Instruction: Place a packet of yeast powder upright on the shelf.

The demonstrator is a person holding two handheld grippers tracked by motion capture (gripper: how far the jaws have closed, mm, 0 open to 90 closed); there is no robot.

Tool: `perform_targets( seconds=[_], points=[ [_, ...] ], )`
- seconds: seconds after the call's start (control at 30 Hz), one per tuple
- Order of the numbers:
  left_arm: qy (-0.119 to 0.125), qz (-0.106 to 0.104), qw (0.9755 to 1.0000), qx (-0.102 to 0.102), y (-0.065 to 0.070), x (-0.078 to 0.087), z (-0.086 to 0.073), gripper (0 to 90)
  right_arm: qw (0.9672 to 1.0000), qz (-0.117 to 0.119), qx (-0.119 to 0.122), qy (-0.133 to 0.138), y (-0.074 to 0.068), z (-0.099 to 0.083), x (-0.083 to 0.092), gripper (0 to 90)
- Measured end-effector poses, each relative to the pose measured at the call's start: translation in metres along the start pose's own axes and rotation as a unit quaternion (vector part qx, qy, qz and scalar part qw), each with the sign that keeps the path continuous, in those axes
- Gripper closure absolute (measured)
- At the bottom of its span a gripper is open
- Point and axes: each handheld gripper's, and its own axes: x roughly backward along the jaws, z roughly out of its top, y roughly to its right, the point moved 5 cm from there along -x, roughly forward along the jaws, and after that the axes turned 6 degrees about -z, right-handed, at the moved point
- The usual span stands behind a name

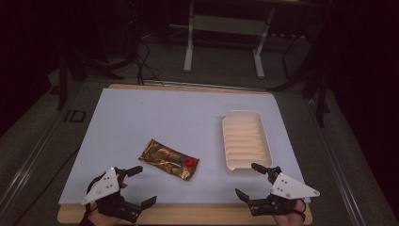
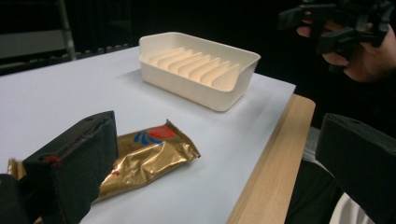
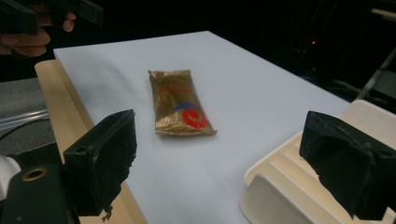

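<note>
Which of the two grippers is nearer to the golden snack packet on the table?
The left gripper: its upper jaw ends just beside the golden packet. The right gripper is open next to the cream tray instead.

Dim room overall; light falls mainly on the white worktop (image 1: pixel 155 117), which reads pale blue-grey, w/ surroundings dropping to near black. High view soft, low detail, corners darkened. Gold wrapper (image 1: pixel 168 159) throws small glints, esp. in left gripper view, where its creased foil catches light. Cream tray (image 2: pixel 198 67) casts a faint soft shadow on the worktop, no hard edges. Near jaws in both gripper views are blurred, matte black w/ hardly any surface detail. Background grainy, murky.
</note>
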Motion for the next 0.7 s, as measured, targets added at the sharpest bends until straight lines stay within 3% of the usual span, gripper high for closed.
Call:
perform_targets(
  seconds=[0.23, 0.57, 0.7],
  points=[
    [0.000, -0.013, 0.9999, -0.004, 0.006, -0.002, 0.018, 0.0, 1.0000, 0.004, 0.000, 0.006, -0.005, 0.004, -0.002, 10.3],
    [-0.003, 0.015, 0.9999, 0.001, -0.009, -0.001, 0.036, 0.0, 0.9998, 0.017, 0.002, 0.007, -0.011, 0.005, -0.003, 10.3],
    [-0.005, 0.021, 0.9997, 0.005, -0.016, -0.001, 0.040, 0.0, 1.0000, 0.008, 0.003, 0.001, -0.008, 0.004, -0.004, 10.3]
  ],
)
